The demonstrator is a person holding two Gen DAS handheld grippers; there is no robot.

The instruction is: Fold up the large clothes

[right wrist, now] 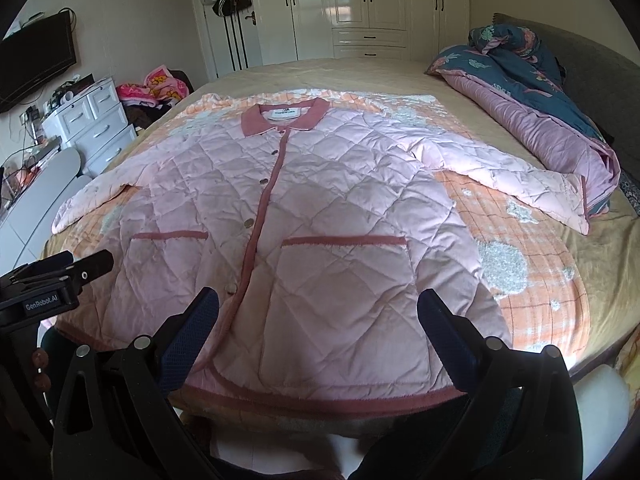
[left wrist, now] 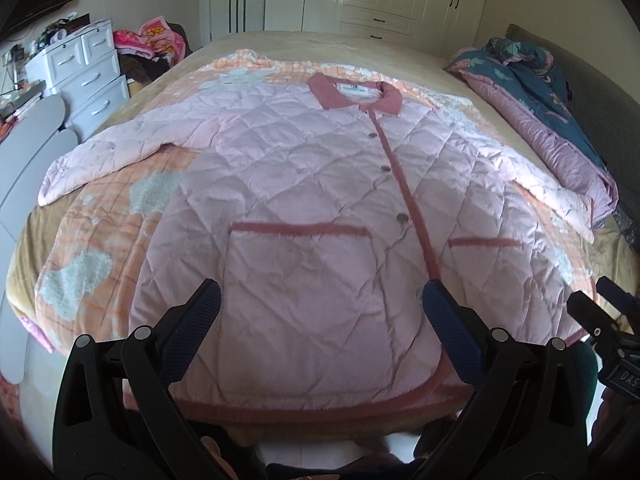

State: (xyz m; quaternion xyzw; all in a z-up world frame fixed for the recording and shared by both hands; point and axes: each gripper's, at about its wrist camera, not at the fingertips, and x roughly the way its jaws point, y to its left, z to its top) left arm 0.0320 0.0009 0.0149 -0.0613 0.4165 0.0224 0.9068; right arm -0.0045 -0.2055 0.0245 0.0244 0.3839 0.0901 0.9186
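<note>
A pink quilted jacket (left wrist: 312, 184) (right wrist: 320, 200) with a darker pink collar, placket, pocket trims and hem lies flat and buttoned on the bed, both sleeves spread out sideways. My left gripper (left wrist: 320, 304) hovers open above the hem, over the jacket's left pocket, with nothing between its fingers. My right gripper (right wrist: 318, 308) hangs open above the hem over the right pocket, also holding nothing. Each gripper shows at the edge of the other's view: the right one (left wrist: 608, 320) and the left one (right wrist: 60, 276).
The jacket rests on an orange checked blanket (right wrist: 532, 280) over a beige bed (right wrist: 340, 74). A rolled blue and purple quilt (right wrist: 532, 100) lies at the bed's right side. White drawers (left wrist: 88, 76) and clothes stand left; wardrobes (right wrist: 360, 4) line the far wall.
</note>
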